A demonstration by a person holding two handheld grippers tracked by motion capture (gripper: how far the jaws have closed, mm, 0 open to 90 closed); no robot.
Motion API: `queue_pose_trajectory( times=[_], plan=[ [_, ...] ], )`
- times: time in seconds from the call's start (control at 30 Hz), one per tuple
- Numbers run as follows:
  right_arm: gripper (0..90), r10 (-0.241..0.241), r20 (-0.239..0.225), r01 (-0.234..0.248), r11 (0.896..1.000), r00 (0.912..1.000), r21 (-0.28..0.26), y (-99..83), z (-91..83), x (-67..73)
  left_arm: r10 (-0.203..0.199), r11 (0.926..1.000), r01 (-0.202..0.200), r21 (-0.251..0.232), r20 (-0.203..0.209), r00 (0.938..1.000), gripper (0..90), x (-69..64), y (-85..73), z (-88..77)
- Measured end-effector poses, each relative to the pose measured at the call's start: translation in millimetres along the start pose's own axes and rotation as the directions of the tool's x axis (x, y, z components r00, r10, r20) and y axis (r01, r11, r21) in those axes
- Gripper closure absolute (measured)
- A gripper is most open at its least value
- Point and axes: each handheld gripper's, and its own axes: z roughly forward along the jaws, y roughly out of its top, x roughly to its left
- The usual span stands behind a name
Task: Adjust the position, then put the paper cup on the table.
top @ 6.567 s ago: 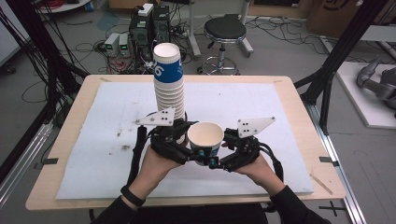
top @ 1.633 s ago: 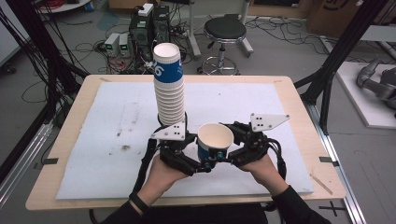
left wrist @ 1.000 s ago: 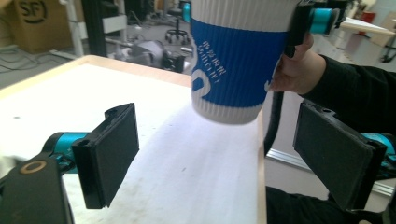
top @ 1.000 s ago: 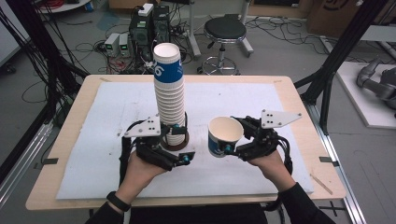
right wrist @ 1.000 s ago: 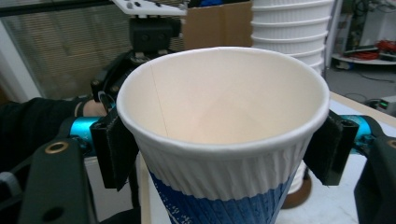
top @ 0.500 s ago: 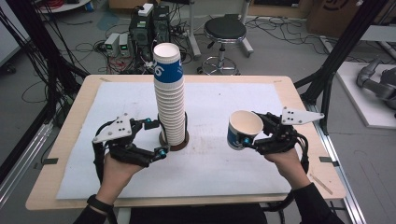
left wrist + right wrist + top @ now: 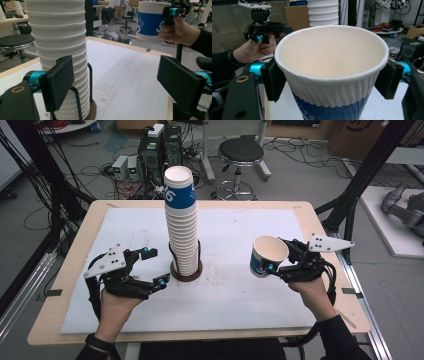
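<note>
— Paper cup (image 7: pixel 268 256) is clamped in the right tongs (image 7: pixel 278 262), held up over the table's (image 7: pixel 65 270) right side, well clear of the cup stack (image 7: pixel 181 227) in its wire holder (image 7: pixel 186 270).

— And the left tongs (image 7: pixel 152 267)?

— Spread apart, nothing in them, just beside the stack. I'd set the cup down upright on the white mat (image 7: pixel 240 295), squeezing gently so the rim isn't crushed.

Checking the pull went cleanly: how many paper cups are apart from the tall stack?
1: a white-and-blue ribbed paper cup clamped in the right gripper, right of the stack. None lies loose on the table.
</note>
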Motion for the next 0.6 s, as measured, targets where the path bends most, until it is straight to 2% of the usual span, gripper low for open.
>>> queue_pose_trajectory(
  times=[0.4,0.6],
  plan=[
    [23.1,-0.011,0.01,0.011,1.0,0.9999,-0.001,1.3,0.7,0.9,0.014,0.9999,-0.014,0.0,0.002,0.9999,14.3,-1.6,-3.4,-1.4],
    [23.1,-0.01,0.008,0.01,1.0,0.9999,-0.002,3.0,-1.1,1.2,0.01,0.9997,-0.011,0.022,0.006,0.9999,14.3,-1.9,-6.8,2.2]
  ],
)
